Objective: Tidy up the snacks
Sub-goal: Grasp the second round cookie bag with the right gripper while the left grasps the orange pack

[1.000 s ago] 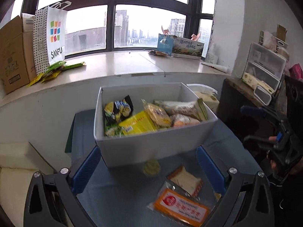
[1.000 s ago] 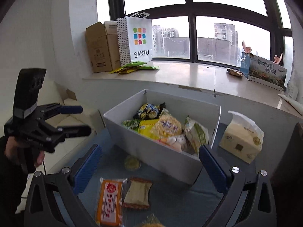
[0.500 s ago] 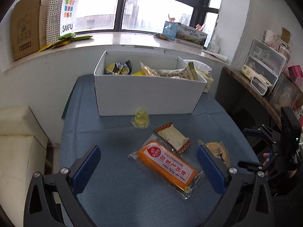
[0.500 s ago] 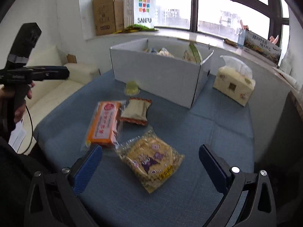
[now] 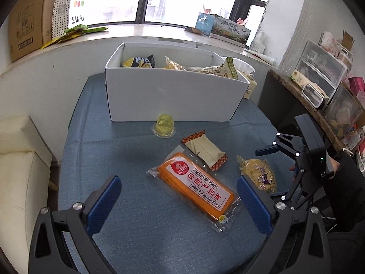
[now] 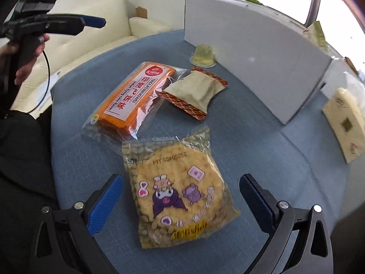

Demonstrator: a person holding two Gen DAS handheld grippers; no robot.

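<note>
Logging from my left gripper (image 5: 179, 202), open over the orange pack (image 5: 196, 186): box (image 5: 173, 96) contents visible; my right gripper (image 6: 180, 198), open, straddles the corn bag (image 6: 175, 189), box (image 6: 255, 48) interior hidden.

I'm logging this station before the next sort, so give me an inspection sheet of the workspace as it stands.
Surface: blue tablecloth, no spills seen.
Job's things: white box holds several snacks; four are outside it: jelly cup by its front wall, brown-edged packet, orange cake pack, yellow cartoon bag.
Clutter: tissue pack beside the box.
Grippers: left gripper open, empty, above the orange pack; right gripper open, astride the yellow bag, contact unclear.
Cables: black cable hanging from the left gripper's handle.
Surroundings: windowsill with cardboard box and SANFU bag; drawer units on a side shelf; cream sofa.
</note>
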